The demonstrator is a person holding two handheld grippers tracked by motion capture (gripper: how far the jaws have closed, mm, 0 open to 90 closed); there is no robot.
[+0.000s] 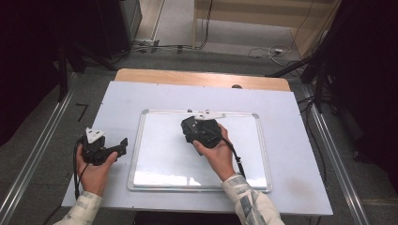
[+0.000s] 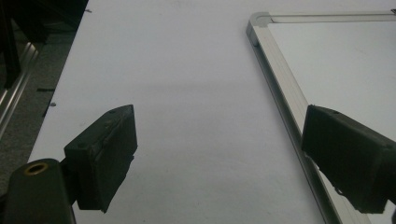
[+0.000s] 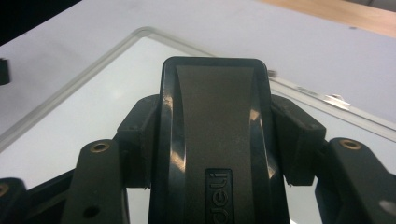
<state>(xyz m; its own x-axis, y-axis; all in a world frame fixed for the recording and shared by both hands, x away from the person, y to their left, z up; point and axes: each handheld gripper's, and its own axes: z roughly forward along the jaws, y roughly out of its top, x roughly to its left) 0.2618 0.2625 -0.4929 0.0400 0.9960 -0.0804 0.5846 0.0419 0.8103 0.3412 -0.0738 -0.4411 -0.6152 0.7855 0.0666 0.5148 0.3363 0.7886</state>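
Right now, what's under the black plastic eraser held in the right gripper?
Under the black plastic eraser lies the silver-framed whiteboard, blank where visible. The right gripper clamps it; the board directly beneath is covered.

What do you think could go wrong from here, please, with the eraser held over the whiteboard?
1. The right gripper clamps the black eraser only by its smooth, glossy sides, so it might slip or twist once pressed against the whiteboard.
2. The whiteboard lies loose on the table; a wipe could push it along, since the left gripper stands open beside the frame, not bracing it.
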